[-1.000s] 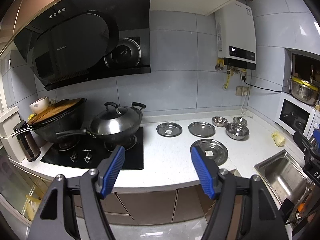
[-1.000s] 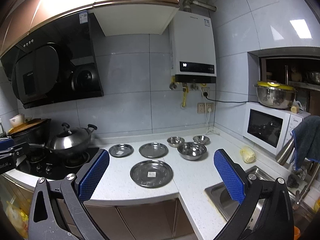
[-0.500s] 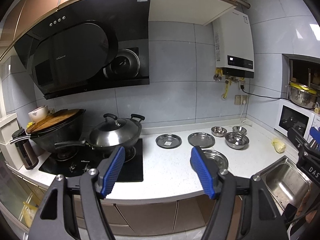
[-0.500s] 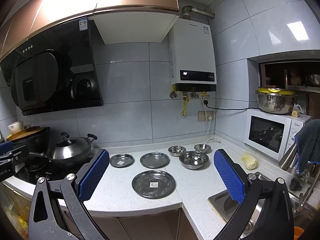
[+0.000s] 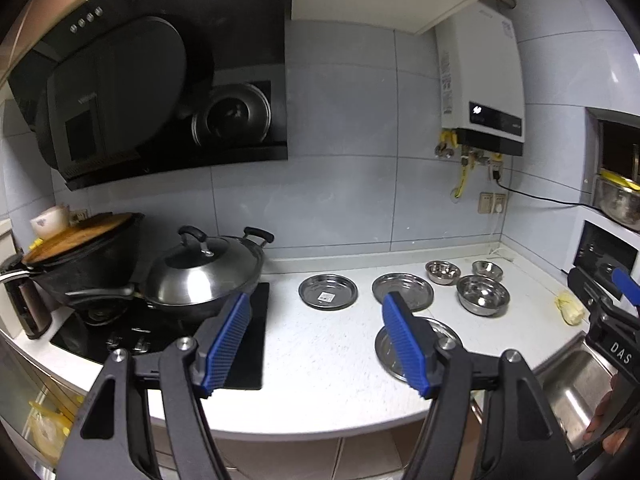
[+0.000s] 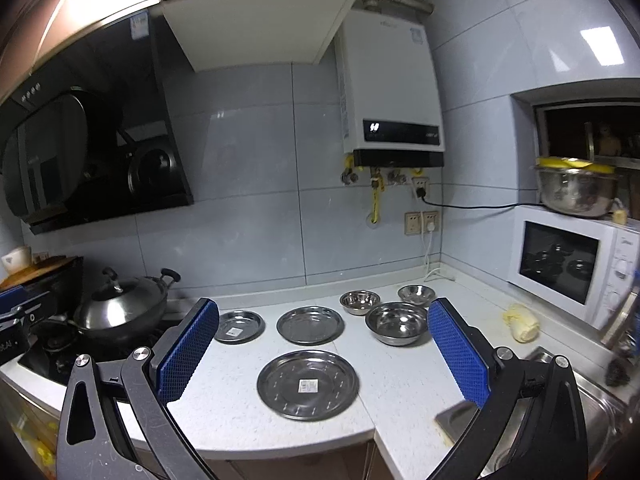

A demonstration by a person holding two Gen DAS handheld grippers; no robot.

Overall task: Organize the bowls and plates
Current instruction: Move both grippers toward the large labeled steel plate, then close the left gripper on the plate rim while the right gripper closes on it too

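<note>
Both claws, left claw (image 5: 316,340) and right claw (image 6: 324,344), are hanging open and empty above the desk (image 6: 240,416). Three steel plates (image 6: 308,384) and three bowls (image 6: 397,322) are sitting on it; stickers probably labels.

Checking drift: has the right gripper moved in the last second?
Yes. The right gripper has closed in on the counter: the big plate and water heater look larger, and the plate has slipped lower between its fingers.

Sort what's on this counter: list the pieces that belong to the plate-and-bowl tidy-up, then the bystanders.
Job:
large plate
middle plate
small plate
big bowl
two small bowls

Bystanders:
lidded wok
microwave
sink
yellowish lump
</note>
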